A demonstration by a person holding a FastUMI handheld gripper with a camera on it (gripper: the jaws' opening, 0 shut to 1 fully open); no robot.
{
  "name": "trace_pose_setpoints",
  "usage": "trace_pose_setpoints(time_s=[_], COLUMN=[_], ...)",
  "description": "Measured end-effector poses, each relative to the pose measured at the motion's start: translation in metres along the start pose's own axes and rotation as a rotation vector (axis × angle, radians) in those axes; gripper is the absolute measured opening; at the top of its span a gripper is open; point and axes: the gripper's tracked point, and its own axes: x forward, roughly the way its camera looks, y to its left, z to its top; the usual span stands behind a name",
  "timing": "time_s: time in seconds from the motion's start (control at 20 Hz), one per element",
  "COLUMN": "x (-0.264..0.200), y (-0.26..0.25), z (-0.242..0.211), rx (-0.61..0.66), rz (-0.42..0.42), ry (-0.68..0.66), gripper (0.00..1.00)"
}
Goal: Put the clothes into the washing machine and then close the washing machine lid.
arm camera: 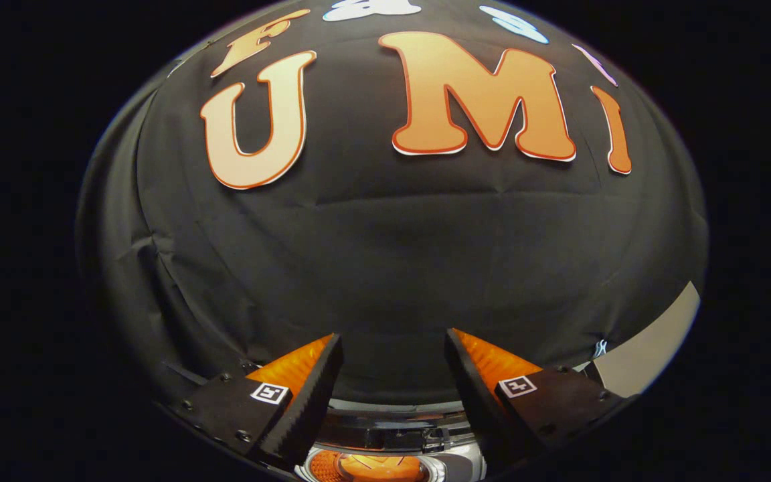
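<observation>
Hand-held gripper (392,355) fingers apart, empty, above the washing machine (385,435).
Clothes should be soft, light: pinch a bunched fold.

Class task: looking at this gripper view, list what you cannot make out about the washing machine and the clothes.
- Washing machine: gripper view, seen only between the open gripper fingers; its body is cut off below.
- Lid: open or closed cannot be told.
- Orange shape under the rim: too cropped to identify as clothes.
</observation>
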Motion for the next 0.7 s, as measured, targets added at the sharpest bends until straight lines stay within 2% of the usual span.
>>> trace_pose_setpoints(time_s=[0.15, 0.25, 0.3, 0.55, 0.7], x=[0.010, 0.015, 0.016, 0.008, -0.012], y=[0.000, -0.009, -0.007, -0.009, -0.010], z=[-0.011, -0.016, -0.014, -0.017, -0.022], rx=[-0.008, -0.038, -0.021, -0.028, -0.025], rz=[-0.006, -0.039, -0.048, -0.042, -0.039], ry=[0.009, 0.011, -0.021, -0.036, -0.081], gripper=[0.98, 0.98, 0.98, 0.97, 0.99])
